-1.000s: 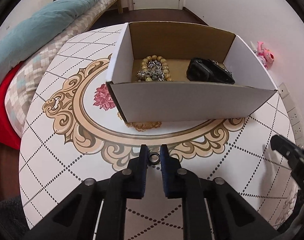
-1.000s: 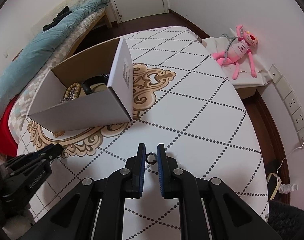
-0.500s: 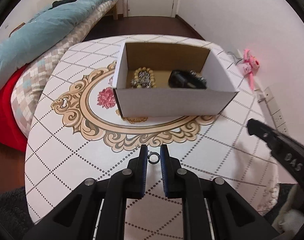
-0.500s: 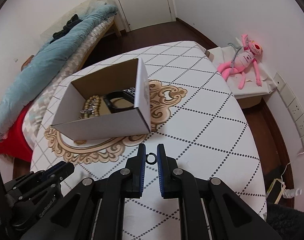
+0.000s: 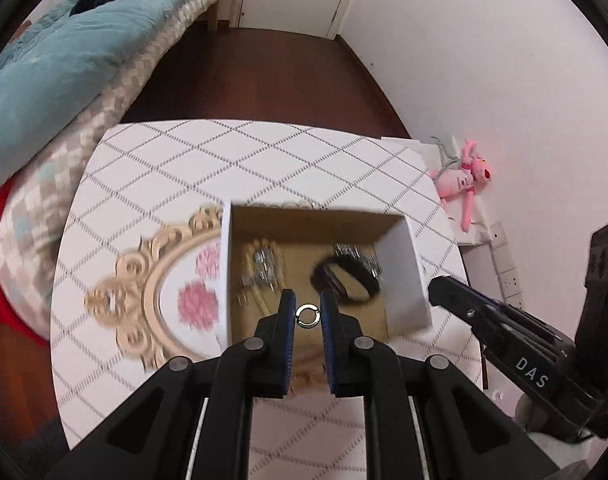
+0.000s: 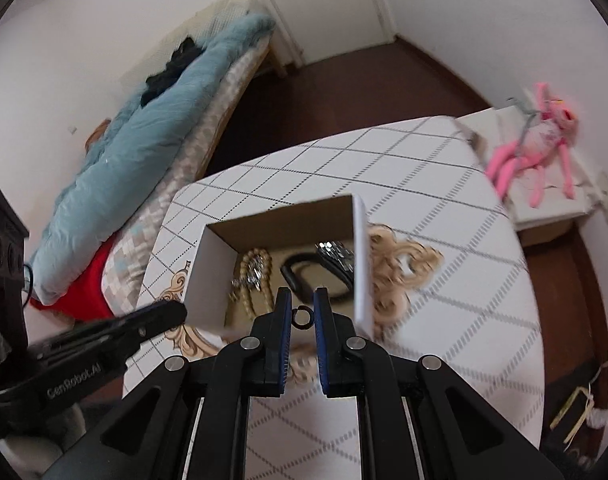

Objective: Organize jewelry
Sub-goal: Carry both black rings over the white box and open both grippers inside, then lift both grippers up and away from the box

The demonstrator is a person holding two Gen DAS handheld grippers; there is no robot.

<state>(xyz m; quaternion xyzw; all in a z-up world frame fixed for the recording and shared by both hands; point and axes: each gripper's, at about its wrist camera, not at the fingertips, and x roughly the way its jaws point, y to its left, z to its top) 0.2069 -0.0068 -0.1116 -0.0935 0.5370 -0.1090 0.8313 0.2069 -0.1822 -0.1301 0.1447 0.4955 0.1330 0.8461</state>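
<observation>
A small silver ring (image 5: 307, 315) is pinched in my left gripper (image 5: 307, 312), high over the open white cardboard box (image 5: 403, 276). My right gripper (image 6: 302, 312) is shut on a small dark ring (image 6: 302, 315), also held above the box (image 6: 359, 264). Inside the box lie a beaded bracelet (image 5: 260, 272) with silver charms, a black band (image 5: 343, 284) and a silver piece (image 5: 357, 258). Each gripper shows in the other's view, the right gripper (image 5: 503, 332) beside the box's right wall, the left gripper (image 6: 116, 332) at its left corner.
The box stands on a white table (image 5: 244, 160) with a dotted diamond pattern and a gold ornament. A bed (image 5: 64, 60) with a teal duvet flanks the table's left. A pink plush toy (image 5: 463, 180) lies on a low stand at the right wall.
Both grippers have risen and swung forward from the table's near part to above the box, each still holding its ring. The box now appears from above.
</observation>
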